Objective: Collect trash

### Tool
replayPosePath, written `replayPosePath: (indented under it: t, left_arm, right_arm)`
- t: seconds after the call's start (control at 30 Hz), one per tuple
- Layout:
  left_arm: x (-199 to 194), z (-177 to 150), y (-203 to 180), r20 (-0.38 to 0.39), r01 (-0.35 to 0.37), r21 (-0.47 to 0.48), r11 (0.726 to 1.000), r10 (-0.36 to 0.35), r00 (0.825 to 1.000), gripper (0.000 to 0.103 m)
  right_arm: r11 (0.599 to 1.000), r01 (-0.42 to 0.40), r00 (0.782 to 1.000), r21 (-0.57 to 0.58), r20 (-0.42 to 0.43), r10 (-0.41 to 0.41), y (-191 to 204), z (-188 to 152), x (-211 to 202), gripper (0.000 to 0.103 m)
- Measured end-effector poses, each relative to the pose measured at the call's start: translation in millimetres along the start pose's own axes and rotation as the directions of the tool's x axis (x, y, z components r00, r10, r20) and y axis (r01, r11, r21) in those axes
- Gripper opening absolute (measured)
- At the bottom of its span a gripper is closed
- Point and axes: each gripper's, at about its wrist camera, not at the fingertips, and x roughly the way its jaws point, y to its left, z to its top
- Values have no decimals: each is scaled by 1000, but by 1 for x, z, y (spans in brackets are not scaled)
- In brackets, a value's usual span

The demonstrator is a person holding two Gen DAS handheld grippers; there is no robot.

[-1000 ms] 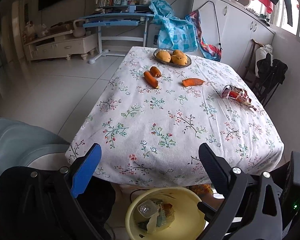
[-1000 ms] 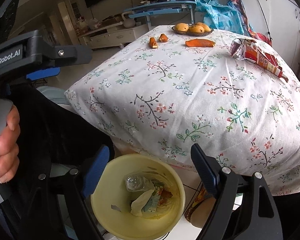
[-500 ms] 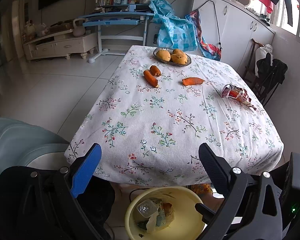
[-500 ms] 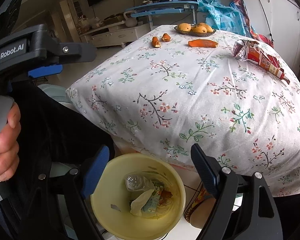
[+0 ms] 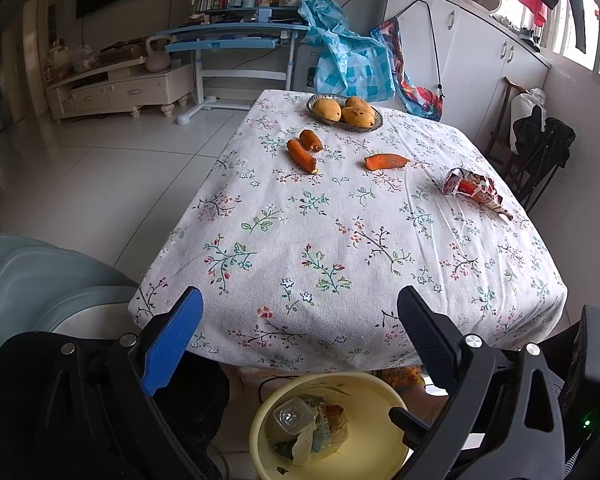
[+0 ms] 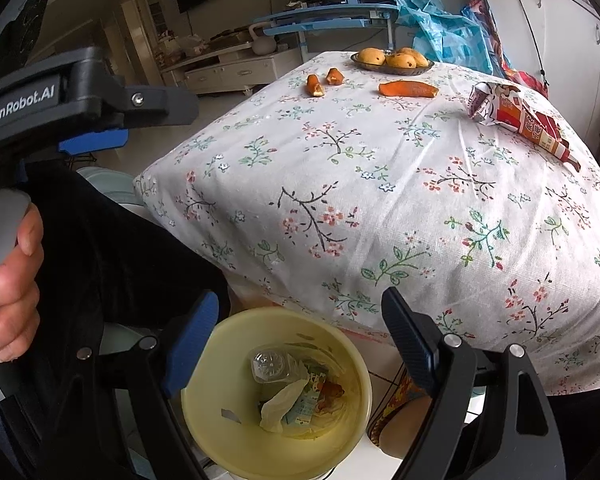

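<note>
The carton (image 5: 475, 192), crushed flat, lay near the right edge of the table (image 5: 340, 240), its long axis running from its open torn end, toward the middle of the table, out to its narrow end at the right edge. Three peels (image 5: 385, 161) lay beyond it on the cloth, two side by side at the left, one nearer the carton, and a dish of mangoes (image 5: 345, 112) stood at the far end. The bin (image 6: 276, 392) sat on the floor just below the near table edge, holding a clear bottle, tissue and wrappers. The left gripper (image 5: 300, 320) and right gripper (image 6: 296, 320) both hung wide open and empty over the bin, well apart from the carton.
</note>
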Motion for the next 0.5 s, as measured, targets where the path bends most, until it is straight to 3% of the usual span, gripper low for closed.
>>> replayPosePath:
  t: [0.5]
  left_arm:
    - [0,0,2,-1,0,-2,1000,0,1000,94]
  right_arm:
    - [1000,-2,1000,-12,4,2,2,1,0,80]
